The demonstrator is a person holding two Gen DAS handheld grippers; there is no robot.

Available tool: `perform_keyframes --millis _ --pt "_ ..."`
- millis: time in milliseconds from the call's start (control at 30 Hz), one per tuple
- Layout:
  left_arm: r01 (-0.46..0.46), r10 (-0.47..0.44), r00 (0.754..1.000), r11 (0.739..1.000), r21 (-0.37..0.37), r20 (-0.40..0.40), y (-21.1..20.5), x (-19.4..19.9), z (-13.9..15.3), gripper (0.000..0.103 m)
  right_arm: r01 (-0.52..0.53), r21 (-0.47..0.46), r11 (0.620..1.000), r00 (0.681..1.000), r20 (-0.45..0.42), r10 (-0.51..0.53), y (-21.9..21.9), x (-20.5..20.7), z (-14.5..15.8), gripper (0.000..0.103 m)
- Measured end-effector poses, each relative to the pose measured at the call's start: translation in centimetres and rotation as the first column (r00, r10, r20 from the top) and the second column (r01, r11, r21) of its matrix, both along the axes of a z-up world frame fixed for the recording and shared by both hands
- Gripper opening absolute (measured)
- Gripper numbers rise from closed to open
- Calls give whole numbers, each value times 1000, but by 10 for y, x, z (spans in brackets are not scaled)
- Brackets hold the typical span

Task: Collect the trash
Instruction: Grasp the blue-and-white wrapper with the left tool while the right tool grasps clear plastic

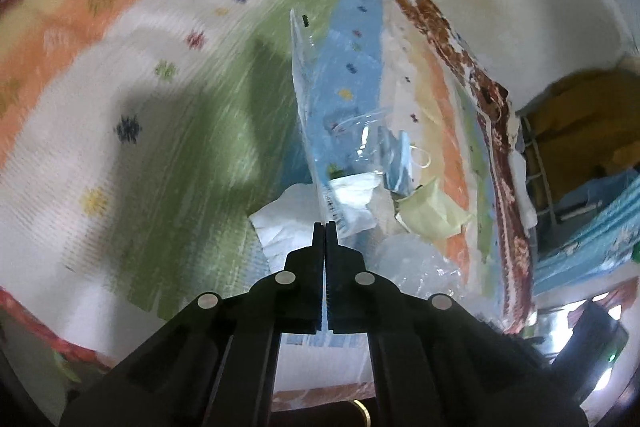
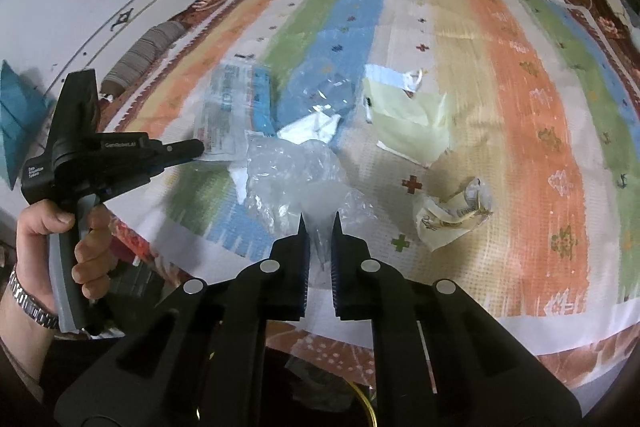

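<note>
My left gripper (image 1: 325,225) has its jaws pressed together on the edge of a clear plastic package (image 1: 320,115), which stands up edge-on toward twelve o'clock in the left wrist view. From the right wrist camera I see the same tool (image 2: 196,148) out at nine o'clock, its tips at the corner of that printed package (image 2: 228,111) on the striped bedspread (image 2: 520,75) — the hand (image 2: 60,247) around its handle wears a metal watch band.

My right gripper (image 2: 319,223) is partly open, a narrow gap between the fingers; a thin clear plastic edge lies in that gap, and I cannot tell whether it is gripped. Just ahead at twelve o'clock lies a crumpled clear plastic bag (image 2: 296,175).

The rest of the trash is spread over the cloth: a pale yellow-green paper (image 2: 404,119) at one o'clock, a blue face mask (image 2: 390,75) touching its far edge, white tissue (image 2: 312,129) beyond the bag, and a crumpled wrapper (image 2: 452,215) at three o'clock, well apart from the pile.
</note>
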State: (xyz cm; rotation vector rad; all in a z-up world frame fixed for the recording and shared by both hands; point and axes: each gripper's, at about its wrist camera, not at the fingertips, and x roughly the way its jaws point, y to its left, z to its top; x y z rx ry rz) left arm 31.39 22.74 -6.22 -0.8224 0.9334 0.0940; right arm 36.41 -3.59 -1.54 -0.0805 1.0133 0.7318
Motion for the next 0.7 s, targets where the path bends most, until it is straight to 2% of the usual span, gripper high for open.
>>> perform_keyframes --millis 367,567,700 --pt "58 -57 998 990 130 -15 -16 -24 44 0 19 17 1000 999 28 -20 -17 -17 15 7" --pt "103 -98 995 967 233 -33 -38 -46 69 0 21 0 1000 995 101 -21 -27 -43 29 7" --pt "128 -125 992 961 245 -29 -50 -64 78 0 25 -10 1000 989 149 -23 -34 -55 37 7"
